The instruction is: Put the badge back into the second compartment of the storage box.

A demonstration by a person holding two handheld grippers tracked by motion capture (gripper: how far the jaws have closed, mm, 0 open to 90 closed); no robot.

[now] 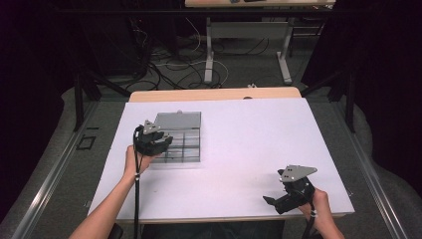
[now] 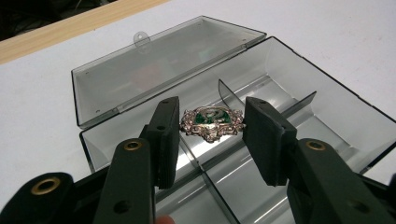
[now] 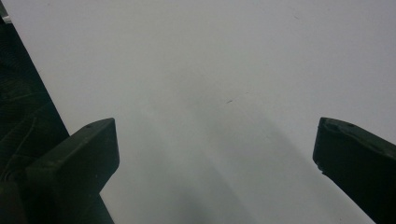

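Observation:
A clear grey compartment box (image 2: pixel 334 87) lies open on the white table, its lid (image 2: pixel 163 63) folded back flat. My left gripper (image 2: pixel 211 133) hangs over the box's left part and is shut on an ornate silver brooch with a green centre (image 2: pixel 212 120), whose two ends touch the pads. In the high view the left gripper (image 1: pixel 158 143) sits at the left edge of the box (image 1: pixel 191 147). My right gripper (image 1: pixel 272 201) rests near the table's front right edge. Its jaws stand wide apart over bare table in the right gripper view (image 3: pixel 215 154), with nothing between them.
Thin dividers (image 2: pixel 266 105) split the box into several compartments. The table's wooden far edge (image 1: pixel 214 93) runs behind the box. Beyond it are cables (image 1: pixel 174 64) on the floor and the legs of another table (image 1: pixel 209 55).

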